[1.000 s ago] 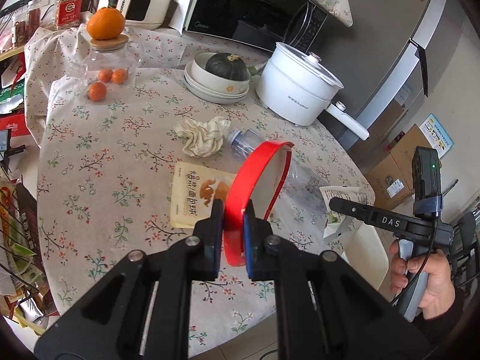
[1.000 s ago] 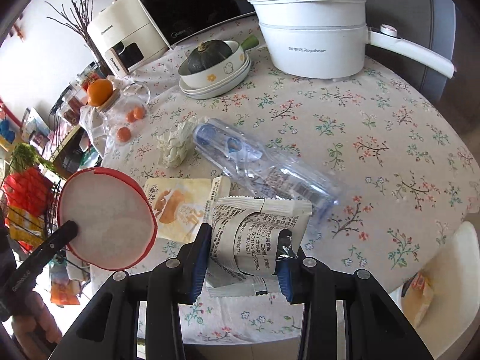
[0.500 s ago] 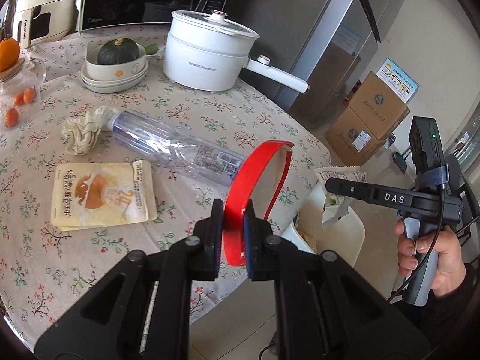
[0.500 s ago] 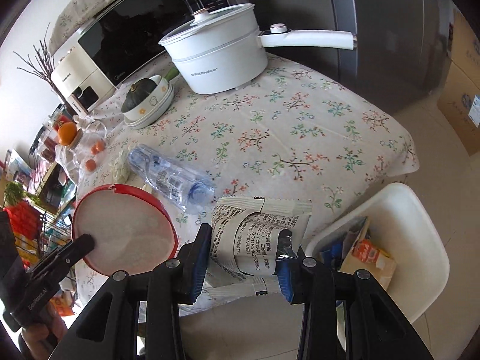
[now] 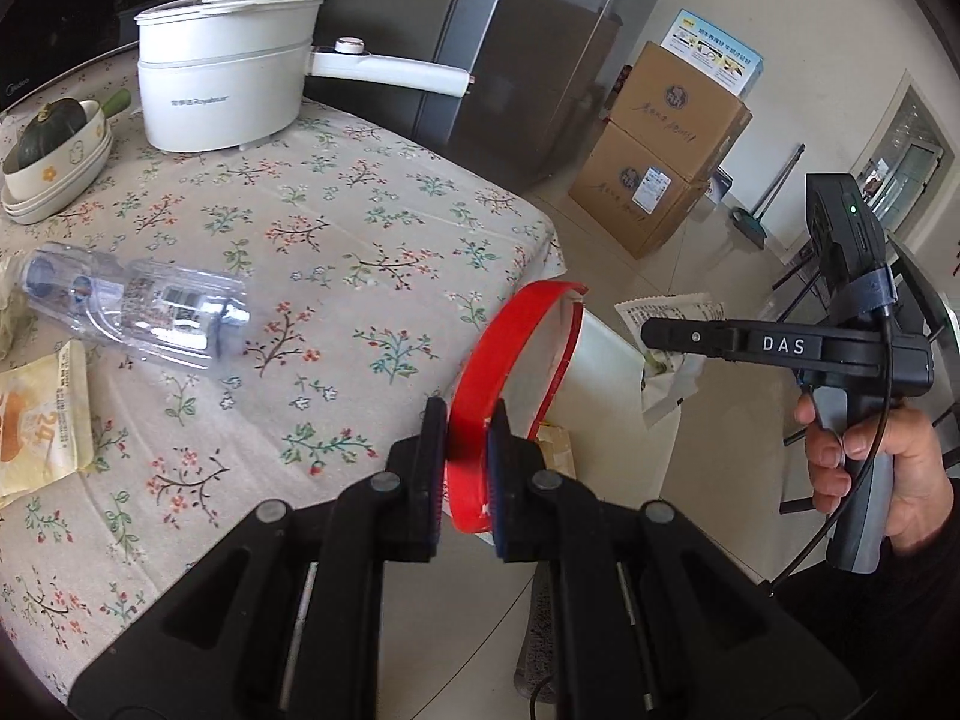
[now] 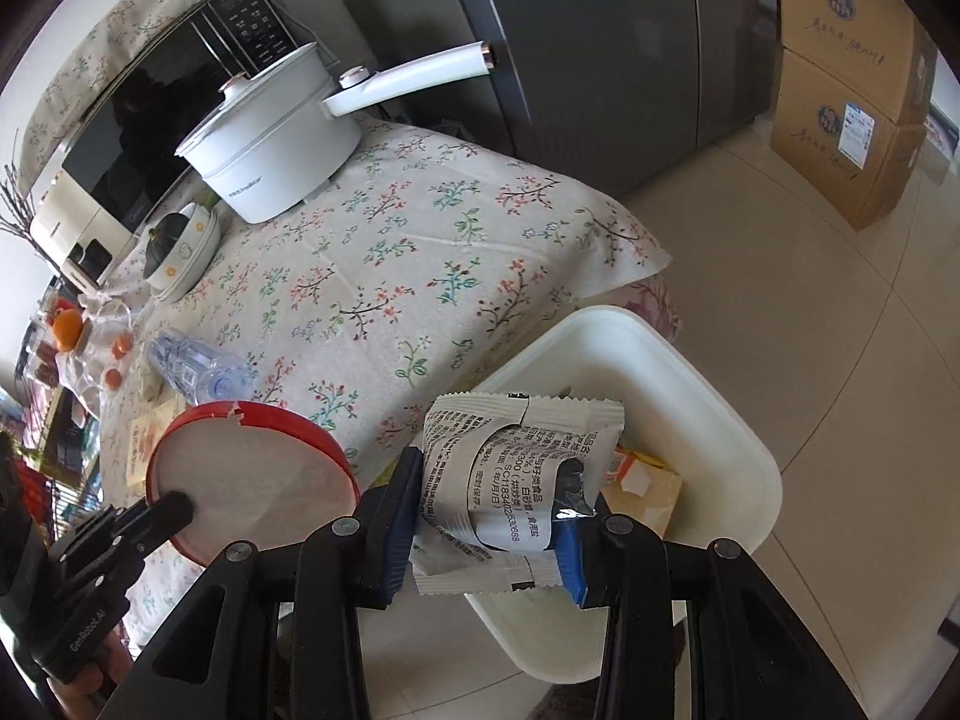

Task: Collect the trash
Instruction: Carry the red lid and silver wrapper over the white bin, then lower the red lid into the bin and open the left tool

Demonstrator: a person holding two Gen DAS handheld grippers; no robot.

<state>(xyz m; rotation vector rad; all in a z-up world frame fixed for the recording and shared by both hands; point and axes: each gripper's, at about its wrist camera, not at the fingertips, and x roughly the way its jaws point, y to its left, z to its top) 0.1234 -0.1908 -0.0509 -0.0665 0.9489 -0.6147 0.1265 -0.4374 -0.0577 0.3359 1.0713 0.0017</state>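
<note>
My left gripper (image 5: pixel 467 468) is shut on the rim of a round red lid (image 5: pixel 510 360) with a white inside, held past the table's edge beside the white bin (image 5: pixel 606 372). The same red lid (image 6: pixel 252 480) shows at the left of the right wrist view, pinched by the left gripper (image 6: pixel 174 507). My right gripper (image 6: pixel 486 522) is shut on a crumpled white printed wrapper (image 6: pixel 516 474), hanging over the white bin (image 6: pixel 690 396). The right gripper (image 5: pixel 654 333) and its wrapper (image 5: pixel 666 372) appear at right in the left wrist view. Still lying on the table are a clear plastic bottle (image 5: pixel 144 312) and a yellow packet (image 5: pixel 42 420).
The floral-clothed table (image 5: pixel 336 222) carries a white pot with a long handle (image 5: pixel 228 90) and a bowl stack with a dark squash (image 5: pixel 54 144). The bin holds some packaging (image 6: pixel 642 483). Cardboard boxes (image 5: pixel 666 150) stand on the tiled floor by a grey fridge (image 6: pixel 600 60).
Both grippers have swung right, from over the table to its edge above the white bin, each keeping its load: the lid in the left, the wrapper in the right.
</note>
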